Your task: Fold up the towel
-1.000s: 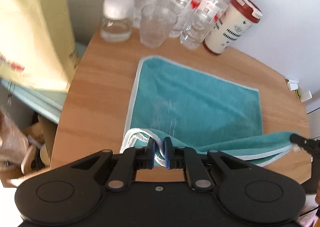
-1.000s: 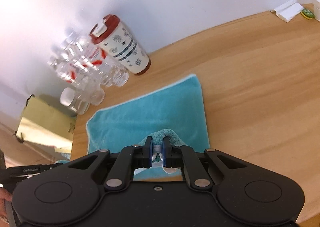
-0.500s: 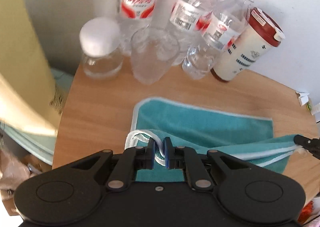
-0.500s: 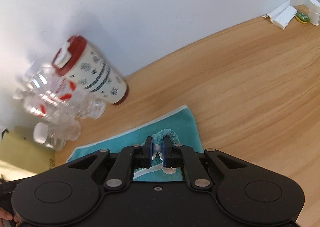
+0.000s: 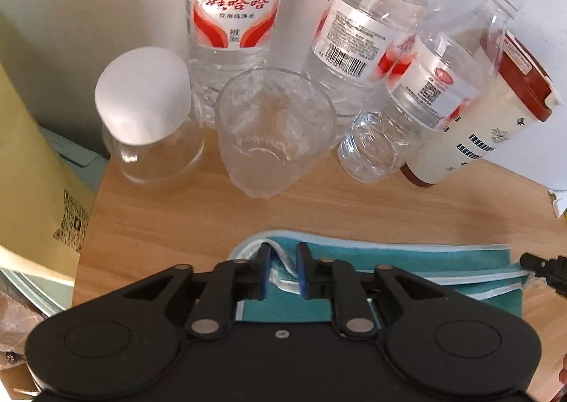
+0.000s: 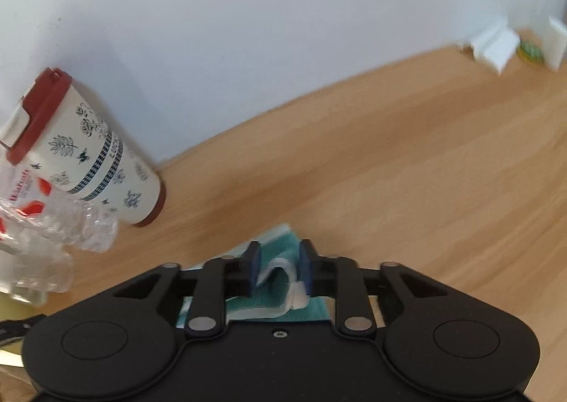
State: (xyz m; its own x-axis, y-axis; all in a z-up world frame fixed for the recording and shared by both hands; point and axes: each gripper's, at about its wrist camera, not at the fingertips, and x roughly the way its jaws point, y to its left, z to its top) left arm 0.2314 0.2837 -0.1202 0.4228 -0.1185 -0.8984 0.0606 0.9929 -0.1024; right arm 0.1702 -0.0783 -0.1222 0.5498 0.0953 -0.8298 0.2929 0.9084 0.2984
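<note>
The teal towel (image 5: 407, 258) lies doubled on the wooden table (image 5: 354, 203), just in front of the glass tumbler (image 5: 274, 132). Both the left gripper (image 5: 282, 271) and right gripper (image 6: 280, 269) are spread, with the towel's white-edged corners lying loose between their fingers.

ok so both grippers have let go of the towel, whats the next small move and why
Probably draw both grippers straight back, clear of the fold. The left gripper and right gripper are open, the towel corners loose between their pads, and the carried edge lies near the far edge, so the fold looks laid. The glass and bottles stand close ahead, so avoid going forward.
</note>
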